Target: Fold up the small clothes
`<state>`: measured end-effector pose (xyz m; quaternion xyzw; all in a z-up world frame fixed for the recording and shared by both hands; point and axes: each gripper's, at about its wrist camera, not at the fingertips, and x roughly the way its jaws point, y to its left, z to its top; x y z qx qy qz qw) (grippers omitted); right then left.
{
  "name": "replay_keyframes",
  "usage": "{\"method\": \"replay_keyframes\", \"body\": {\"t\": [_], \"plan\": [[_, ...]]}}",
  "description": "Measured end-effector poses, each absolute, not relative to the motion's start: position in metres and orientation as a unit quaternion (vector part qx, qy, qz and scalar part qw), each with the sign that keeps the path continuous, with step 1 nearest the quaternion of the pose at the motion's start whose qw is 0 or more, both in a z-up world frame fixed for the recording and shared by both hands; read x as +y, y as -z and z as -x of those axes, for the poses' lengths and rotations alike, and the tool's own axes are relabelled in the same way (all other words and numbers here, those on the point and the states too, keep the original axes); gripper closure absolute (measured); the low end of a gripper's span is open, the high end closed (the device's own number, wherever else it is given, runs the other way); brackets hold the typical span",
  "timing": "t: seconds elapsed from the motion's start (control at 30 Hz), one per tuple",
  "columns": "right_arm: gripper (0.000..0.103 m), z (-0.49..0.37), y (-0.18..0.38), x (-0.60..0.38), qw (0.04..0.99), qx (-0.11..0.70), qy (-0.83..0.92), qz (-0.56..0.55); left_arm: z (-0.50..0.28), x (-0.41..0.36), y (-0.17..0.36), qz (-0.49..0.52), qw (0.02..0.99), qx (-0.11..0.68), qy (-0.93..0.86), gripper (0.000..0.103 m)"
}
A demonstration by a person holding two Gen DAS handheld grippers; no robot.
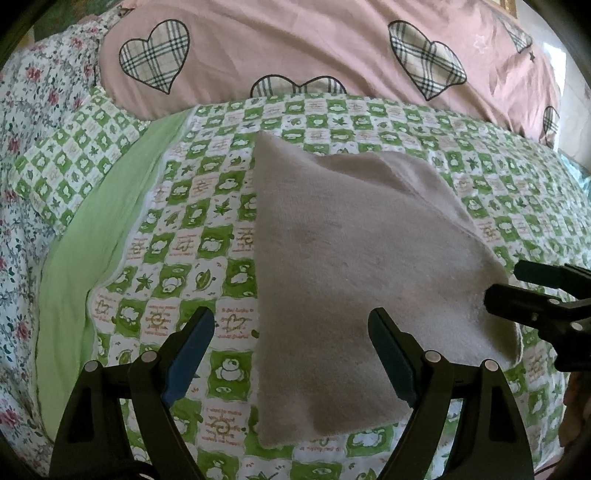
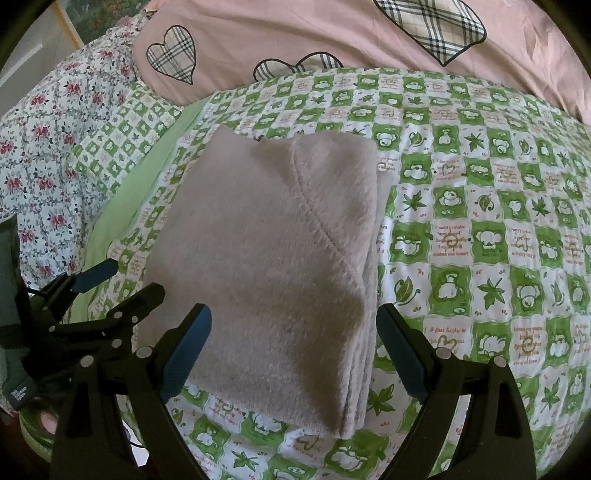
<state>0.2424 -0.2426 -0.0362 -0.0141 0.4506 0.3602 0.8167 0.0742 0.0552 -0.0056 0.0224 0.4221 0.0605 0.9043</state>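
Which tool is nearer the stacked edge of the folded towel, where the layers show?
Right. The right tool hangs open over the towel with its outer finger beside the layered edge. The left tool, also open, sits at the opposite edge.

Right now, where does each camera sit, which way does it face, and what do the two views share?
Left wrist: on the left gripper, looking forward and down at the bed; own open fingers low in frame, right gripper at the right edge.
Right wrist: on the right gripper, same downward slant; own open fingers low, left gripper at lower left.
Shared: folded grey cloth on green checked bedding, pink heart quilt behind.
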Motion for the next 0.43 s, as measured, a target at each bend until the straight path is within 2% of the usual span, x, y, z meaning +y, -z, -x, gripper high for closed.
{"method": "replay_keyframes", "body": {"t": [0.43], "plan": [[0.012, -0.2504, 0.0422, -0.2410, 0.819, 0.453, -0.352, 0.006, -0.0776, 0.0656, 0.0062, -0.017, 0.905, 0.417, -0.085, 0.017]]}}
